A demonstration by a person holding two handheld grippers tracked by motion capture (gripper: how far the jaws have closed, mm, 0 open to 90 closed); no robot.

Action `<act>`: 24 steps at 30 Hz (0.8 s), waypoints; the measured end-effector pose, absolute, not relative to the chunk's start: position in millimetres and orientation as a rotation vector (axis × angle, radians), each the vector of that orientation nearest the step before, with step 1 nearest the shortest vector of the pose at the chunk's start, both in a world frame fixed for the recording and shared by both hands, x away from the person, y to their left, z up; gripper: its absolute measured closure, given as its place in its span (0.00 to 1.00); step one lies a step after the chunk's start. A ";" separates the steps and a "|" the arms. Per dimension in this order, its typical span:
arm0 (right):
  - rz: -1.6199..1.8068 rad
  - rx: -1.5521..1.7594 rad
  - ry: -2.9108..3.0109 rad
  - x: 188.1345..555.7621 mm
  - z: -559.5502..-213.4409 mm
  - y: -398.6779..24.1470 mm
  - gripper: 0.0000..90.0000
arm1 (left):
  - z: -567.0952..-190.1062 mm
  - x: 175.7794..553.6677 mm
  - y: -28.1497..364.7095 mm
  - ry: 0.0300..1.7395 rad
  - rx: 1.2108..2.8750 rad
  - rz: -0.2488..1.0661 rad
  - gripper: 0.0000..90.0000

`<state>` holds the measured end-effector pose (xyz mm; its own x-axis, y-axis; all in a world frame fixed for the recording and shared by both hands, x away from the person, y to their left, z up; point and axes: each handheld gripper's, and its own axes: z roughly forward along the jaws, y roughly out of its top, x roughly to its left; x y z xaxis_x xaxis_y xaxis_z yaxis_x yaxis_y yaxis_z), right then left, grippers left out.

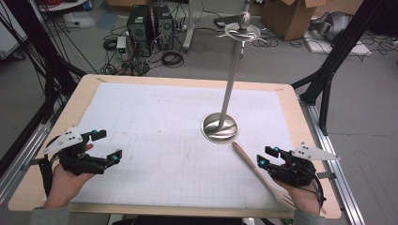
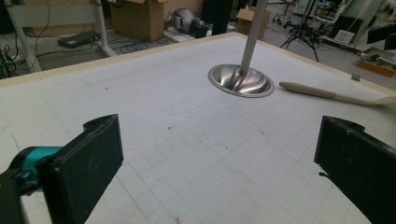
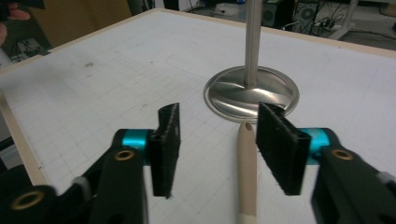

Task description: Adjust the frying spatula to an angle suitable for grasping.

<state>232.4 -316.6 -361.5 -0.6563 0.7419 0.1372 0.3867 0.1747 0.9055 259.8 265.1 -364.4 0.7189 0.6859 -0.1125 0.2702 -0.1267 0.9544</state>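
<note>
From above, the right tongs (image 1: 264, 156) hang released just over the wooden spatula (image 1: 263, 176), which lies flat on the table (image 1: 155, 140). The left tongs (image 1: 104, 146) wait released, well apart.

From the left tongs, the spatula lies beyond the right jaw, near the metal stand (image 2: 241, 80).

From the right tongs (image 3: 217, 140), the handle runs between the jaws, nearer the right one. Go straight down, center it, then squeeze slowly.
</note>
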 end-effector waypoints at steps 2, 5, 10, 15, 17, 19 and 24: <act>1.486 1.070 2.118 232.0 -361.4 -319.6 0.45 | -364.2 260.3 264.8 0.762 1.708 0.422 0.02; 1.487 1.091 2.117 233.0 -362.3 -325.4 0.29 | -363.7 260.5 264.7 0.762 1.701 0.416 0.02; 1.496 1.153 2.076 231.3 -359.9 -336.5 0.13 | -360.8 258.2 269.8 0.764 1.683 0.424 0.02; 1.521 1.177 2.034 226.0 -359.9 -351.0 0.12 | -358.7 257.0 272.9 0.767 1.669 0.432 0.02; 1.527 1.192 2.023 225.0 -361.5 -355.8 0.12 | -359.5 258.1 272.0 0.767 1.673 0.431 0.02; 1.528 1.206 2.021 224.8 -363.3 -358.5 0.12 | -360.4 259.1 270.1 0.768 1.681 0.428 0.02; 1.505 1.200 2.048 225.9 -366.8 -358.1 0.12 | -361.6 261.6 266.3 0.764 1.692 0.422 0.02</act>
<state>225.9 -358.1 -366.8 -0.5908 0.7795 0.2081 0.4315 0.0873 0.8979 261.6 266.3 -361.6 0.7213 0.6826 -0.1174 0.2632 -0.1134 0.9580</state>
